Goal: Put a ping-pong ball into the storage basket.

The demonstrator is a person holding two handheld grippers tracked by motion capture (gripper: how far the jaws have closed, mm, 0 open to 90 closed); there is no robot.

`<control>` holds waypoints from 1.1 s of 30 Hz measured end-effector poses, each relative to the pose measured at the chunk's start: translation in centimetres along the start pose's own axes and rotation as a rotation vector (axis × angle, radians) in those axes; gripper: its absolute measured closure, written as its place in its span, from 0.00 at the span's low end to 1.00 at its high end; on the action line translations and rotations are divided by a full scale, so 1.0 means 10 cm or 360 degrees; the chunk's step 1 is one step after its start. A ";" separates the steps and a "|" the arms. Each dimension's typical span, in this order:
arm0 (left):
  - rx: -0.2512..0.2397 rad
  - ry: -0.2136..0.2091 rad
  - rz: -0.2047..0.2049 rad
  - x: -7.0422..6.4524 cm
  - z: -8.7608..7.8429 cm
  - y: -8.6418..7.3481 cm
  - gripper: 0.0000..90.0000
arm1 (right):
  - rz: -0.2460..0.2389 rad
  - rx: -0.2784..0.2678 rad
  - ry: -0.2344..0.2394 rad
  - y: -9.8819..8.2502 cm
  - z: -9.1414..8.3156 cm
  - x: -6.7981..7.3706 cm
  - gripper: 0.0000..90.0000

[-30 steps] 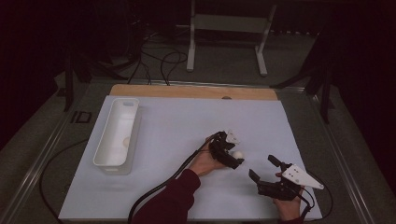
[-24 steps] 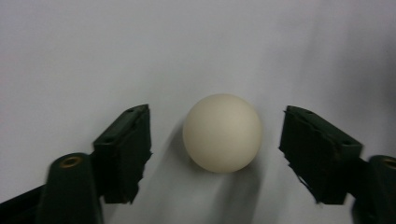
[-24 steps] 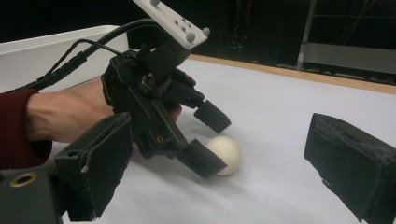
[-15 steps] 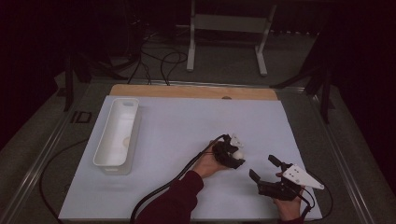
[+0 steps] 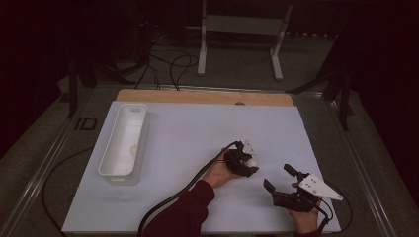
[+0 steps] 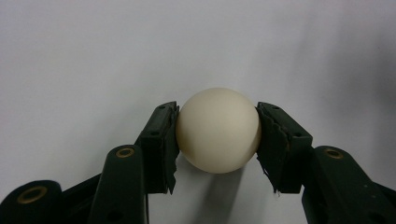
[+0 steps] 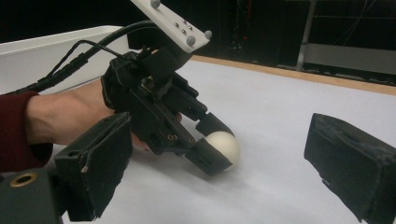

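Two grippers are in your hands over the white sheet (image 5: 197, 148) that covers the table. Your left gripper (image 5: 245, 160) sits right of the sheet's middle, and its jaws have just been closing with the cream ball (image 6: 218, 129) between them; they now press on it from both sides. In the left gripper view the two black pads (image 6: 161, 140) meet the ball at its widest part, one on each flank, with the ball's rounded top rising above them and its shadow falling on the sheet below. In the right gripper view the same gripper tilts down toward the sheet, the ball (image 7: 224, 147) clamped at its tip and either on the sheet or just above it; you cannot tell which from here. Your bare left hand (image 7: 70, 116) wraps the gripper's body, a dark red sleeve (image 7: 18, 133) behind the wrist, and the black cable trails back over it.

Your right gripper (image 5: 283, 179) is near the sheet's lower right corner, close beside the left one but apart from it. Its jaws stand wide apart with nothing between them, and its grey three-cornered plate (image 5: 318, 186) points off to the right.

A long white tray (image 5: 141, 143) lies on the left part of the sheet, well apart from both grippers and the ball.
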State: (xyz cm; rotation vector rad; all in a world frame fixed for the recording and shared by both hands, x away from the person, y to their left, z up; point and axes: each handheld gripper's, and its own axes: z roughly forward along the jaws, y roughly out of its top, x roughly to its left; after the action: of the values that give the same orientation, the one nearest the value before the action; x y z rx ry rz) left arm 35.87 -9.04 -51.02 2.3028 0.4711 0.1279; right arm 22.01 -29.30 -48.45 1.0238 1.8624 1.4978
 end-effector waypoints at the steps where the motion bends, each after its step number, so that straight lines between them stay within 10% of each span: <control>1: 0.0004 -0.0004 0.0006 0.00 -0.02 0.00 0.57 | 0.0000 -0.0002 0.0000 0.00 0.00 0.00 0.08; 33: -0.0057 -0.0008 0.0072 0.05 -0.41 0.05 0.57 | 0.0000 0.0001 0.0005 0.00 0.01 0.01 0.08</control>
State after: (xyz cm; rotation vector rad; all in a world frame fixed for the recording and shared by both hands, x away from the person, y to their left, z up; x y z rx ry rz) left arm 35.50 -6.42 -47.84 2.2793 0.4108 0.1515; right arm 22.05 -29.19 -48.49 1.0221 1.8651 1.4998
